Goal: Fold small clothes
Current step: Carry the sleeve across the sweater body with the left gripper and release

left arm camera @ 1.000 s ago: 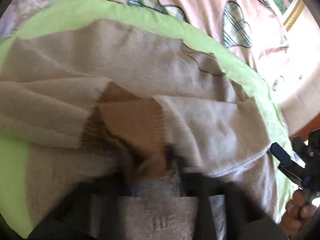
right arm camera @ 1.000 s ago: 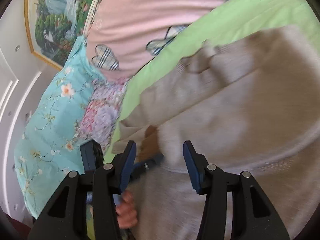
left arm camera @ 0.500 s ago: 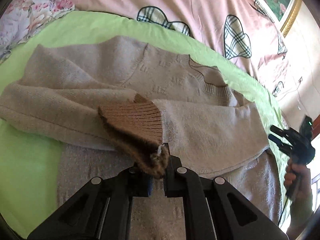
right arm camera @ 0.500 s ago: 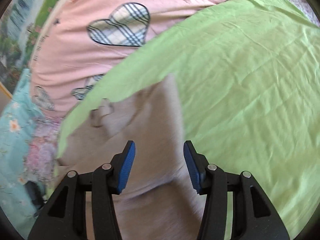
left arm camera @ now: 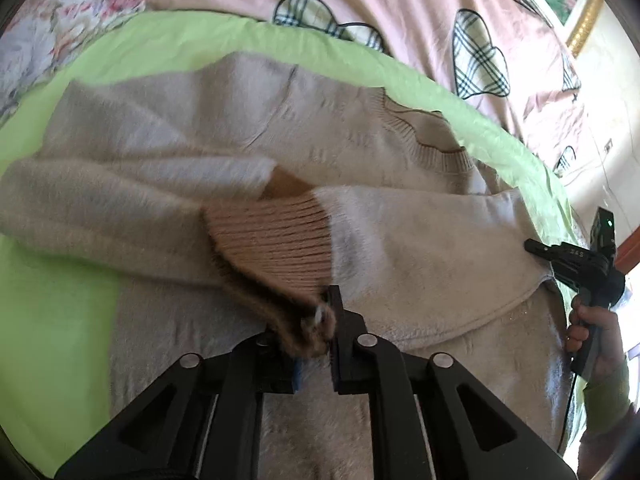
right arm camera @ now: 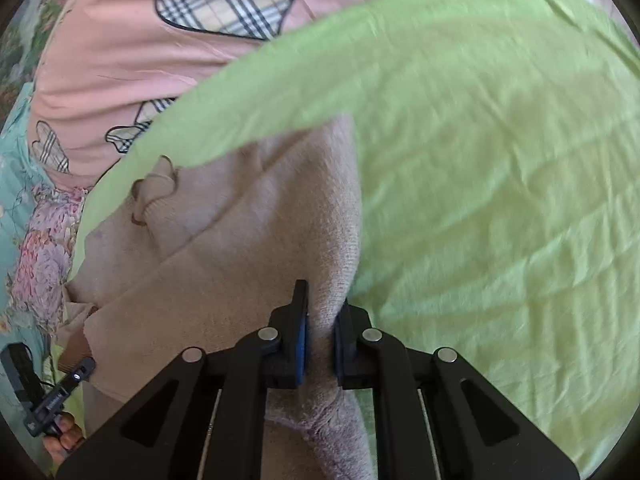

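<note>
A beige knit sweater (left arm camera: 304, 136) lies on a green sheet (left arm camera: 60, 320), both sleeves folded across its body. My left gripper (left arm camera: 316, 332) is shut on the brown ribbed cuff (left arm camera: 272, 240) of the right-hand sleeve, at the middle of the sweater. My right gripper (right arm camera: 320, 336) is shut on the sweater's side edge (right arm camera: 336, 240), next to bare green sheet (right arm camera: 500, 160). The right gripper also shows at the right edge of the left wrist view (left arm camera: 536, 246). The left gripper shows at the bottom left of the right wrist view (right arm camera: 82, 372), its jaws not readable there.
A pink cover with plaid hearts (left arm camera: 400, 8) lies beyond the green sheet. A floral quilt (right arm camera: 36, 248) lies at the side. A gold-framed picture (left arm camera: 576, 20) hangs on the wall beyond.
My right gripper, open half a second ago, has shut on the sweater's side edge. My left gripper has kept hold of the cuff and moved in closer over the sweater.
</note>
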Motion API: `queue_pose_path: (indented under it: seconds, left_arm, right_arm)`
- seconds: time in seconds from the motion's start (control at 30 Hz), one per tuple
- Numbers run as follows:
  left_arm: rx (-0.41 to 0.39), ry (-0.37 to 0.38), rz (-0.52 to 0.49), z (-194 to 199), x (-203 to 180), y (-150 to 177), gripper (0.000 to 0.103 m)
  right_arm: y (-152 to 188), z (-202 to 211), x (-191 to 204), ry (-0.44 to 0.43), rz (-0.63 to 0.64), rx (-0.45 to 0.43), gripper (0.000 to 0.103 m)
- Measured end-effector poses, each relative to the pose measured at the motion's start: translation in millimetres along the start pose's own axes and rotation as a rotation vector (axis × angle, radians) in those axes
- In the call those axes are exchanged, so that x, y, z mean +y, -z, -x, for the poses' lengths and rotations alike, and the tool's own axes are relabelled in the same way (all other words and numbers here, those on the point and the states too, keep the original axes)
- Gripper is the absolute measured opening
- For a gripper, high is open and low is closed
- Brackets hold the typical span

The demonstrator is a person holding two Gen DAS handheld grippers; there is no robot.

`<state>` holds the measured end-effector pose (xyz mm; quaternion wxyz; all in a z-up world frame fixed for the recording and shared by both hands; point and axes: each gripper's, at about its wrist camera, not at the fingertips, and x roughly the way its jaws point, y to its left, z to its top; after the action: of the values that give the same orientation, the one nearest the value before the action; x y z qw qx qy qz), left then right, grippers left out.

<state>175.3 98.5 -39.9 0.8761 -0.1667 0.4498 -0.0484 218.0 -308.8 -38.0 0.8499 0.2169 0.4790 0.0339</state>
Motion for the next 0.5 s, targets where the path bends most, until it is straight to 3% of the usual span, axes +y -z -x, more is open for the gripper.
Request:
queue_pose_path:
  seconds: [0.2, 0.23, 0.37, 0.43, 0.5]
  left_arm:
    - [-0.052, -0.056, -0.016, 37.7, 17.3, 12.2, 0.018]
    - [-0.063, -0.076, -0.03, 44.2, 19.8, 12.6, 0.018]
    - [-0.098, -0.15, -0.072, 62.6, 31.9, 7.9, 0.028]
    - [-0.064, -0.134, -0.036, 62.5, 43.4, 2.3, 0.048]
    - [-0.029, -0.061, 0.03, 58.7, 54.1, -2.4, 0.054]
  right_arm:
    - [23.5, 41.8, 12.5, -0.032, -0.015, -0.082, 0.035]
    - [30.6, 47.1, 17.1, -0.04, -0.004, -0.083, 0.041]
    - [53.9, 56.6, 36.9, -0.079, 0.017, -0.066, 0.048]
    - [68.0, 56.8, 48.4, -0.135, 0.017, -0.034, 0.048]
    - [79.4, 54.9, 60.0, -0.153, 0.021, -0.008, 0.048]
